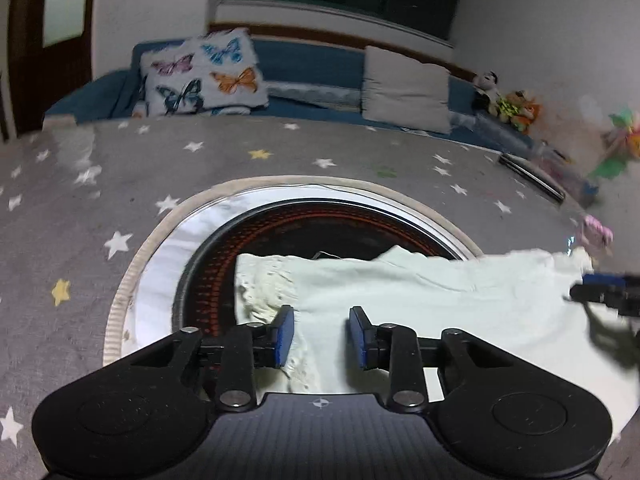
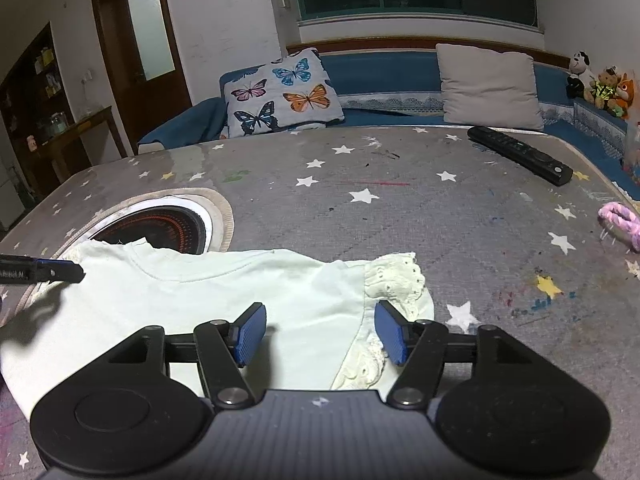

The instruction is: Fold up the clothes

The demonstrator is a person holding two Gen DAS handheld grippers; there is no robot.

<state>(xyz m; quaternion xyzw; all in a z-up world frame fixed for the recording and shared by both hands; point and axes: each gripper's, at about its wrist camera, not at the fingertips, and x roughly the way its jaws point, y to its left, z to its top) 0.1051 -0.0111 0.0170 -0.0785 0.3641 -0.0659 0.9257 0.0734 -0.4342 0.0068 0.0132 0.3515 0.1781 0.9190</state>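
A small pale green shirt (image 1: pixel 400 292) (image 2: pixel 224 292) with lace-trimmed sleeves lies flat on the grey star-printed table cover (image 2: pixel 400 216). Its left part overlaps a round heater opening (image 1: pixel 280 220). My left gripper (image 1: pixel 322 336) hovers just above the shirt beside the left lace sleeve (image 1: pixel 264 288). Its blue pads are apart, and the cloth lies flat beneath them, not pinched. My right gripper (image 2: pixel 320 334) stands open over the seam of the right lace sleeve (image 2: pixel 396 280). Each gripper's tip also shows at the edge of the other's view: the left gripper (image 2: pixel 60 271), the right gripper (image 1: pixel 600 288).
A black remote control (image 2: pixel 520 155) lies at the far right of the table, and a pink fuzzy item (image 2: pixel 620 224) sits at the right edge. Behind the table is a blue sofa with a butterfly pillow (image 2: pixel 284 92), a grey pillow (image 2: pixel 488 84) and plush toys (image 2: pixel 600 84).
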